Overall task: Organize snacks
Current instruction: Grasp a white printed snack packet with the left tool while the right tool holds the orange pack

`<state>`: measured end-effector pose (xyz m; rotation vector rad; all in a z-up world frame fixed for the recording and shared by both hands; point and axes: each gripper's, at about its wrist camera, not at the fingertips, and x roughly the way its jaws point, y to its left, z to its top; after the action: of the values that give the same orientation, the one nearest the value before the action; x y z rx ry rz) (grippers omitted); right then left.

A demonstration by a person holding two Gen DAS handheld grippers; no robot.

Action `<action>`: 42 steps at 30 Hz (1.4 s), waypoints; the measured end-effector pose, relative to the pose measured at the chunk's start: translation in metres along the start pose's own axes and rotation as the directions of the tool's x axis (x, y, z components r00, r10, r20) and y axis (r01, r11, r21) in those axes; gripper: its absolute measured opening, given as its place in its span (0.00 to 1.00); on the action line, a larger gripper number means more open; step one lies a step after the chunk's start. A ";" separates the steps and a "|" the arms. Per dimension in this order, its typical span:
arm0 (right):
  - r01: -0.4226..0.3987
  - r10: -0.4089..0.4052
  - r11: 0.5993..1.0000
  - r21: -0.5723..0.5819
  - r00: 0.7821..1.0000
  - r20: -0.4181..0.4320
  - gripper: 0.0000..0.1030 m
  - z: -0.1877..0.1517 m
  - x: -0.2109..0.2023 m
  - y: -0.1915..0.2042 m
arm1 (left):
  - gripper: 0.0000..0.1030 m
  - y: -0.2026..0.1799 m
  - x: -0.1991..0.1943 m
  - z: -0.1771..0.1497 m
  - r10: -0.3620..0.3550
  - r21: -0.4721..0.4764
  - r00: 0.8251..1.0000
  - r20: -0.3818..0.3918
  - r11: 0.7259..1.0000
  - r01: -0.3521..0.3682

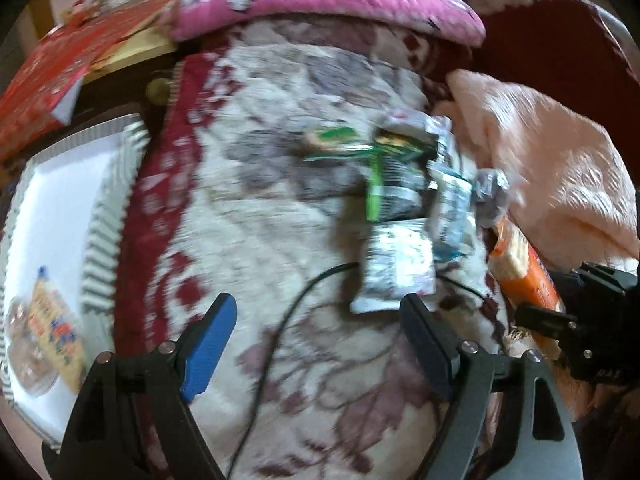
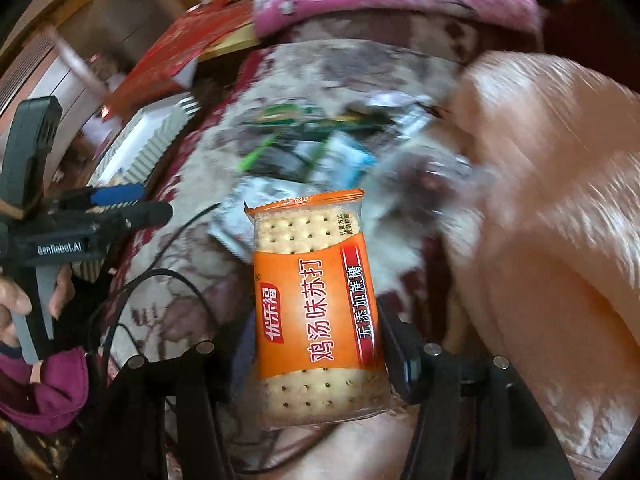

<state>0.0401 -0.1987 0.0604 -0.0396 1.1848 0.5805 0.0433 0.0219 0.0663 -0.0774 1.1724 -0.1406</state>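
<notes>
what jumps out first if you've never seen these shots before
The orange cracker packet fills the middle of the right wrist view, clamped in the right gripper. Beyond it a blurred heap of green and silver snack packs lies on the floral blanket. Far left, a white tray already holds one snack, with the left gripper open.

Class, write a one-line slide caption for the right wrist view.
Right gripper grips an orange cracker packet above the blanket.
</notes>
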 end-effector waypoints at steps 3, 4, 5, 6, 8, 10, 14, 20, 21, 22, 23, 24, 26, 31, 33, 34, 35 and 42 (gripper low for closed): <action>0.013 -0.014 0.999 0.035 1.000 0.017 0.59 0.003 -0.004 -0.008 | 0.80 -0.015 0.016 0.008 -0.003 -0.009 1.000 -0.023 1.000 0.003; 0.010 -0.011 0.999 0.042 1.000 0.023 0.59 0.003 -0.005 -0.010 | 0.80 -0.018 0.020 0.011 -0.008 -0.011 0.999 -0.032 1.000 0.008; 0.009 -0.010 0.999 0.049 1.000 0.026 0.59 0.003 -0.006 -0.011 | 0.80 -0.023 0.024 0.013 -0.024 -0.013 0.999 -0.037 1.000 0.023; 0.011 -0.013 0.998 0.054 1.000 0.027 0.59 0.003 -0.007 -0.013 | 0.80 -0.028 0.029 0.015 -0.033 -0.011 0.999 -0.044 0.999 0.032; 0.014 -0.015 0.998 0.068 1.000 0.026 0.59 0.001 -0.008 -0.019 | 0.80 -0.036 0.040 0.018 -0.019 0.003 0.998 -0.064 1.000 0.019; 0.013 -0.015 0.996 0.084 1.000 0.024 0.59 -0.002 -0.008 -0.023 | 0.80 -0.040 0.048 0.020 -0.010 0.009 0.997 -0.081 1.000 0.011; 0.004 -0.006 0.996 0.090 1.000 0.023 0.59 -0.005 -0.007 -0.025 | 0.48 -0.042 0.060 0.020 -0.004 0.033 0.995 -0.103 0.999 0.007; -0.028 0.026 0.997 0.074 0.999 0.027 0.59 -0.002 -0.005 -0.015 | 0.48 -0.026 0.042 0.016 -0.028 0.009 0.998 -0.060 1.000 0.029; -0.033 0.032 0.997 0.068 0.999 0.029 0.59 -0.001 -0.005 -0.012 | 0.48 -0.022 0.037 0.014 -0.029 0.003 0.998 -0.050 1.000 0.029; -0.040 0.038 0.997 0.064 0.999 0.030 0.59 0.000 -0.005 -0.009 | 0.48 -0.018 0.032 0.013 -0.029 -0.002 0.999 -0.043 1.000 0.029; -0.047 0.045 0.997 0.054 0.998 0.033 0.59 0.002 -0.005 -0.005 | 0.48 -0.013 0.026 0.011 -0.024 -0.010 0.999 -0.032 1.000 0.024; -0.048 0.046 0.998 0.046 0.998 0.036 0.59 0.004 -0.006 -0.002 | 0.48 -0.008 0.020 0.010 -0.016 -0.019 1.000 -0.022 1.000 0.016; -0.053 0.052 0.998 0.030 0.998 0.040 0.59 0.007 -0.006 0.006 | 0.48 0.000 0.009 0.008 0.000 -0.031 1.000 -0.002 1.000 0.000; -0.073 0.074 0.997 -0.021 0.996 0.053 0.59 0.022 -0.003 0.033 | 0.48 0.024 -0.020 0.002 0.051 -0.067 0.997 0.055 0.997 -0.048; -0.082 0.085 0.995 -0.049 0.995 0.057 0.59 0.029 -0.001 0.046 | 0.48 0.035 -0.031 -0.001 0.072 -0.086 0.995 0.074 0.994 -0.065; -0.088 0.092 0.994 -0.060 0.994 0.056 0.59 0.032 -0.001 0.052 | 0.48 0.042 -0.037 -0.003 0.083 -0.101 0.993 0.084 0.992 -0.074; -0.094 0.098 0.993 -0.074 0.994 0.056 0.59 0.036 0.001 0.058 | 0.48 0.048 -0.042 -0.005 0.090 -0.112 0.992 0.090 0.991 -0.080; -0.133 0.143 0.976 -0.171 0.988 0.051 0.59 0.058 0.009 0.108 | 0.48 0.090 -0.073 -0.017 0.168 -0.201 0.976 0.140 0.970 -0.138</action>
<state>0.0446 -0.0837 0.1039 -0.0818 1.0813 0.7976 0.0062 0.1225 0.1146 -0.1625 1.0283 0.1134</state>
